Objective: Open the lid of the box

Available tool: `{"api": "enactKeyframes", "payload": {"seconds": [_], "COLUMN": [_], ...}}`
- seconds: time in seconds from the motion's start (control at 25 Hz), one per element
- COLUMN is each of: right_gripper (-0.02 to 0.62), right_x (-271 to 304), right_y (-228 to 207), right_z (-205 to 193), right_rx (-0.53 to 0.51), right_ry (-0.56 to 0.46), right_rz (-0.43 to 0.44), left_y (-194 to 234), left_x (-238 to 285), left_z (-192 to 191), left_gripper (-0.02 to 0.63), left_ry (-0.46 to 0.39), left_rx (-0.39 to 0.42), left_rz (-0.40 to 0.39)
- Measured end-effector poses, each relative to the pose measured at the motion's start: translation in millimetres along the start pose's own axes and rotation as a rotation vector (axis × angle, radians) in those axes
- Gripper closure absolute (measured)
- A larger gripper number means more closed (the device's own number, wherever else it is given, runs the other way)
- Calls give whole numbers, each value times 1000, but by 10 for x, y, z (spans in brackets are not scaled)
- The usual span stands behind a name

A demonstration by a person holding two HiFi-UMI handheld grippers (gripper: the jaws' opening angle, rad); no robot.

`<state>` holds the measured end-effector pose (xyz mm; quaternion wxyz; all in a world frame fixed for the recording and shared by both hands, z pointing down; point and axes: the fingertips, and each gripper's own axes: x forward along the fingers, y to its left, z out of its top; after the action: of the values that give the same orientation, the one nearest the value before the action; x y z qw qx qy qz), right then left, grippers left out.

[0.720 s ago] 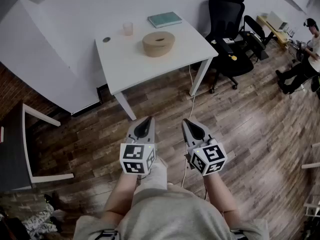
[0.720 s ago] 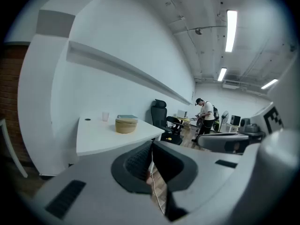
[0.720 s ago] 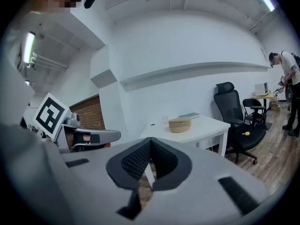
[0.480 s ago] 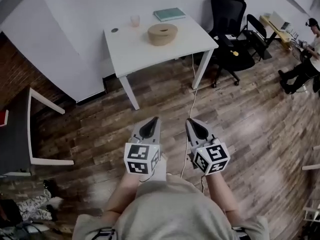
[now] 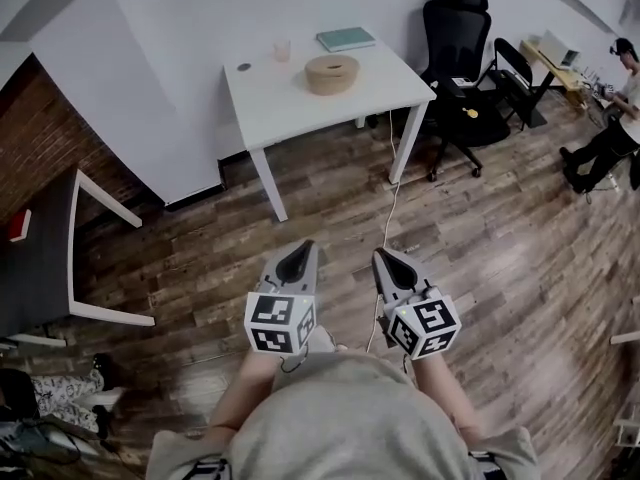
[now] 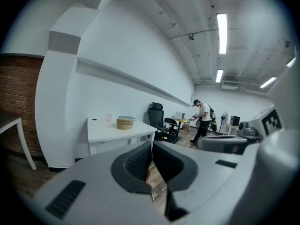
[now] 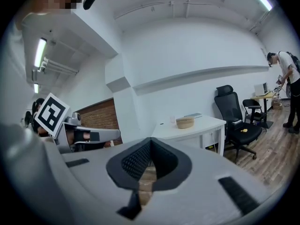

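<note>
A round tan box (image 5: 332, 73) with its lid on sits on the white table (image 5: 300, 108), far ahead of me. The left gripper view shows the same box (image 6: 124, 123) small on the table, as does the right gripper view, where the box (image 7: 185, 122) is on the table's top. My left gripper (image 5: 300, 251) and right gripper (image 5: 382, 258) are held side by side over the wooden floor, close to my body, well short of the table. Both are shut and hold nothing.
On the table near the box are a clear cup (image 5: 282, 50), a teal book (image 5: 346, 38) and a small dark disc (image 5: 243, 67). A black office chair (image 5: 458, 38) stands right of the table. A grey table (image 5: 40, 258) is at my left. A person (image 5: 612, 98) is at the far right.
The view has shifted: the table and box now sit farther away and more to the right in the head view. The grippers have stayed shut and side by side.
</note>
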<state>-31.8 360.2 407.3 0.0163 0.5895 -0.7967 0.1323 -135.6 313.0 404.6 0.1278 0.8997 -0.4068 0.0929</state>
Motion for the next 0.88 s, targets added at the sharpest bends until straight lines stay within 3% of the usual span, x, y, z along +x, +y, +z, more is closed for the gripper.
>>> {"api": "enactKeyframes", "payload": {"seconds": [0.56, 0.72, 0.88], "right_gripper": [593, 567, 547], "right_x": [-139, -144, -60], "right_y": [-16, -12, -28], "right_z": [-76, -148, -149], "right_rx": [-10, -11, -4], "right_ry": [28, 48, 61], "right_rz": [-10, -9, -8], "left_y": [-153, -186, -155], "left_x": [-111, -100, -29], "left_z": [-36, -66, -52], "left_gripper": [597, 592, 552], "left_ry": [-7, 1, 14], "left_rx": [-22, -22, -23], "left_rz": [-25, -41, -54]}}
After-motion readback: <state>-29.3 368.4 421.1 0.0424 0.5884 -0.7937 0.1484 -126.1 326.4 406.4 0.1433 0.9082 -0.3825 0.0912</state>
